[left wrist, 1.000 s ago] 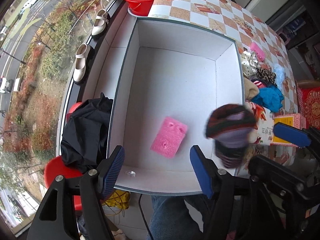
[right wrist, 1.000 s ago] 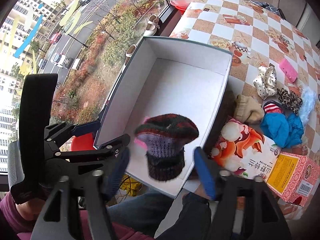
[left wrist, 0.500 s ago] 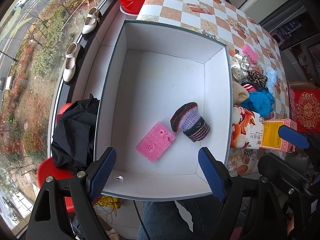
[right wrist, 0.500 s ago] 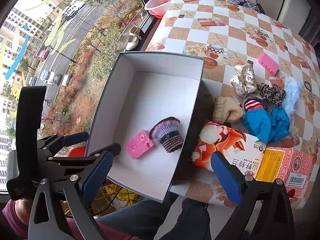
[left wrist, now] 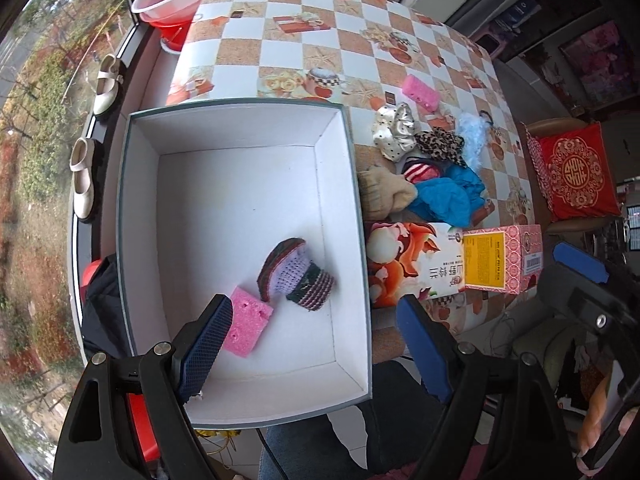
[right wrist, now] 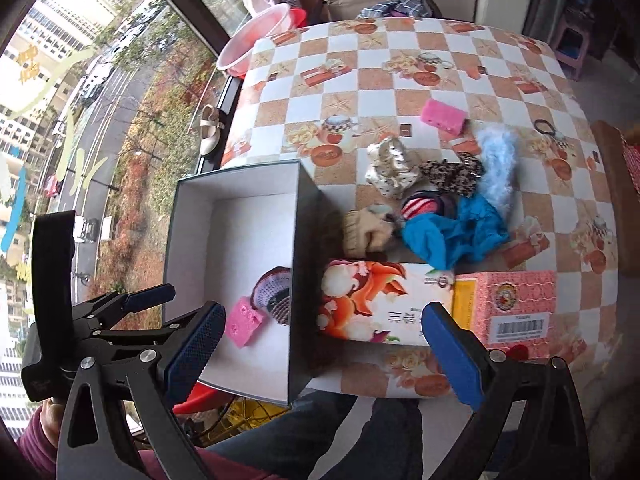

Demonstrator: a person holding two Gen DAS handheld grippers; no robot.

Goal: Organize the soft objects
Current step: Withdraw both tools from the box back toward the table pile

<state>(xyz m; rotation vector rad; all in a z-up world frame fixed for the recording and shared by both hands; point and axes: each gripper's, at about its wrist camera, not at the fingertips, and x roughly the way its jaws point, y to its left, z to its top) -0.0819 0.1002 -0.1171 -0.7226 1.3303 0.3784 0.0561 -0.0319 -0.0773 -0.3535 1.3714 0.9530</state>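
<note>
A white open box (left wrist: 240,128) (right wrist: 236,184) holds a pink sponge (left wrist: 246,322) (right wrist: 245,321) and a striped knitted hat (left wrist: 294,276) (right wrist: 274,292). A pile of soft things lies on the table right of the box: a beige knit (left wrist: 382,196) (right wrist: 366,230), blue cloth (left wrist: 450,196) (right wrist: 452,236), a striped piece (right wrist: 420,206), a leopard scrunchie (right wrist: 452,176), a silver scrunchie (right wrist: 390,168), pale blue fluff (right wrist: 496,160) and a second pink sponge (right wrist: 442,115). My left gripper (left wrist: 312,344) is open and empty above the box's near end. My right gripper (right wrist: 320,356) is open and empty above the box's near right corner.
A printed carton (right wrist: 384,304) and a pink carton (right wrist: 508,304) lie at the table's near edge. Red and pink basins (right wrist: 260,40) stand at the far left corner. White shoes (left wrist: 82,184) sit on the window sill. A red cushion (left wrist: 572,172) is at the right.
The knitted hat fell from my right gripper into the box and came to rest beside the pink sponge. Both grippers have pulled back and swung right, bringing the soft pile into view.
</note>
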